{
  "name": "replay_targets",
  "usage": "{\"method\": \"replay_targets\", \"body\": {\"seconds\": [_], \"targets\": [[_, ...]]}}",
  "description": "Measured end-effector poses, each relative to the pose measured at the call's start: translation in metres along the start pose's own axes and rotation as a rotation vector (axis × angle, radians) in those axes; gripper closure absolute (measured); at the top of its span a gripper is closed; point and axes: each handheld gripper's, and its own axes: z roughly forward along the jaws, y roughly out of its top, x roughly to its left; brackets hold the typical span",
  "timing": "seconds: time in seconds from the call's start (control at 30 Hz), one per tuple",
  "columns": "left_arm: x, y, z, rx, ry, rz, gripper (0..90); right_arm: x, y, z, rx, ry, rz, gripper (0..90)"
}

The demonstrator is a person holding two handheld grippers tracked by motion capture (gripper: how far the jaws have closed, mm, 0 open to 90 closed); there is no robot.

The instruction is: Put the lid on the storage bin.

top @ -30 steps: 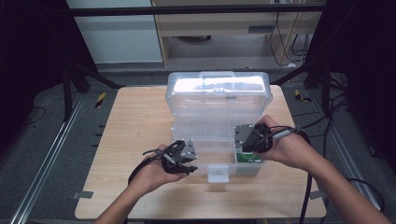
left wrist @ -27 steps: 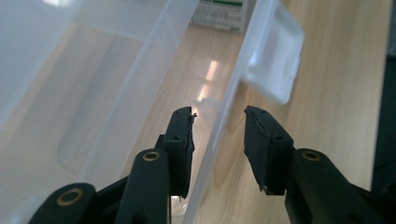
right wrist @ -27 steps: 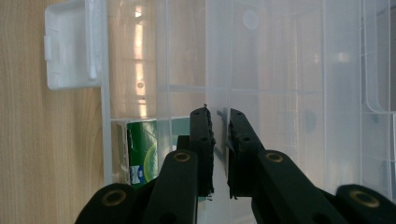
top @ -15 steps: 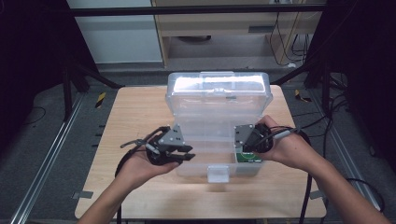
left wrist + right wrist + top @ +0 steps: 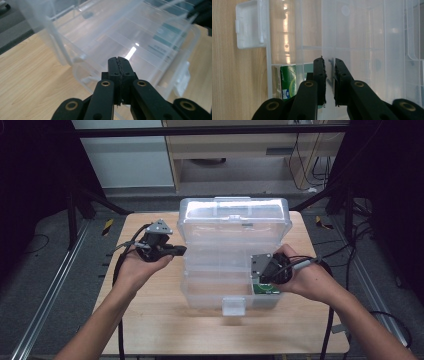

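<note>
Clear plastic organizer box (image 5: 220, 265) sits open mid-table (image 5: 150, 325), long axis running left-right, lid tipped up at the back. Right gripper (image 5: 264, 270) is down at its front-right compartment, jaws a sliver apart on what looks like a divider wall, green packet (image 5: 288, 82) beside it. Left gripper (image 5: 167, 251) is pinched tight on nothing, just off the box's left wall, so the right hand is nearer.

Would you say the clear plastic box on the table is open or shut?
Open: the clear plastic box has its lid raised behind its compartments.
</note>
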Motion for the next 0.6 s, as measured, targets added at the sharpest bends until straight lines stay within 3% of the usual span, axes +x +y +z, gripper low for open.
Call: {"method": "replay_targets", "body": {"seconds": [0.1, 0.6], "targets": [[0.007, 0.004, 0.003, -0.015, -0.004, -0.035, 89.9, 0.000, 0.000, 0.000, 0.000, 0.001, 0.000, 82.0], [0.014, 0.010, 0.001, -0.042, 0.015, -0.065, 90.0, 0.003, -0.002, 0.001, -0.006, 0.005, 0.002, 82.0]]}}
